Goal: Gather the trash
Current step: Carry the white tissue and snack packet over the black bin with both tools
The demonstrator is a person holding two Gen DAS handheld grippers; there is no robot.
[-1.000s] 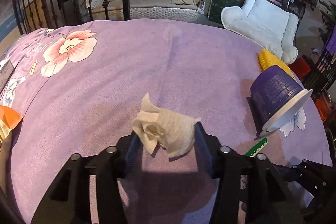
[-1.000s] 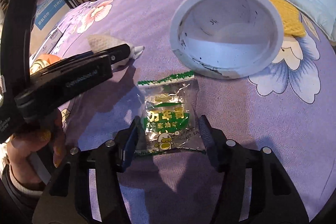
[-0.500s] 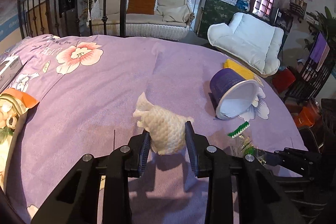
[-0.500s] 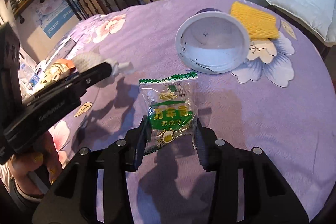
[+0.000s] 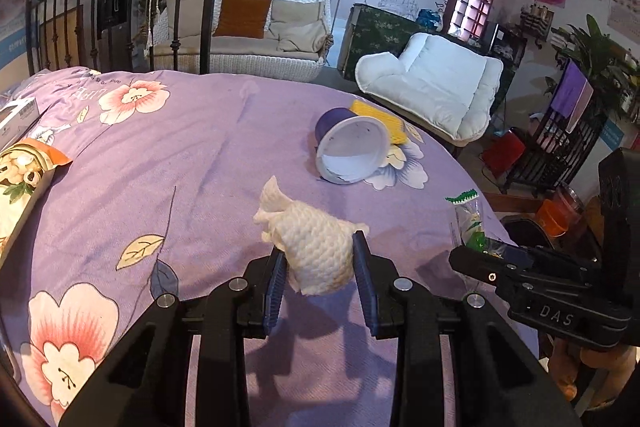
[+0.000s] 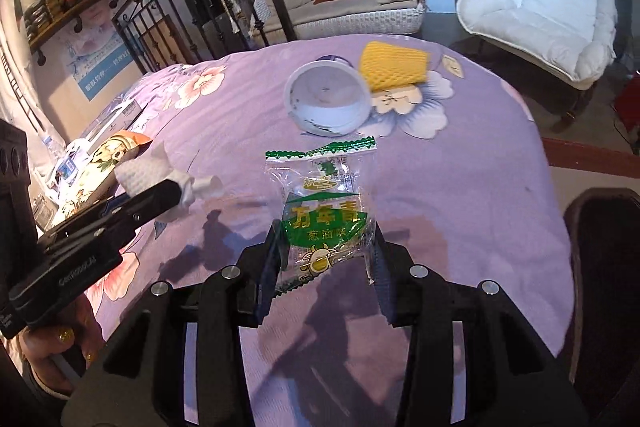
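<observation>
The left claw (image 5: 319, 263) gripped a crumpled white tissue (image 5: 310, 241) above the purple floral desk (image 5: 192, 155). Only the right wrist view showed the right claw (image 6: 325, 259) clamped on a green-and-clear snack wrapper (image 6: 324, 211) — the left view caught just its top edge. A tipped purple cup (image 6: 326, 103) lay toward the far edge, touching a yellow foam net (image 6: 394, 69) partly hidden behind it.

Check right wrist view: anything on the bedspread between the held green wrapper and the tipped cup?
Nothing. In the right wrist view only bare purple bedspread shows between the wrapper, held in the right gripper, and the cup.
</observation>
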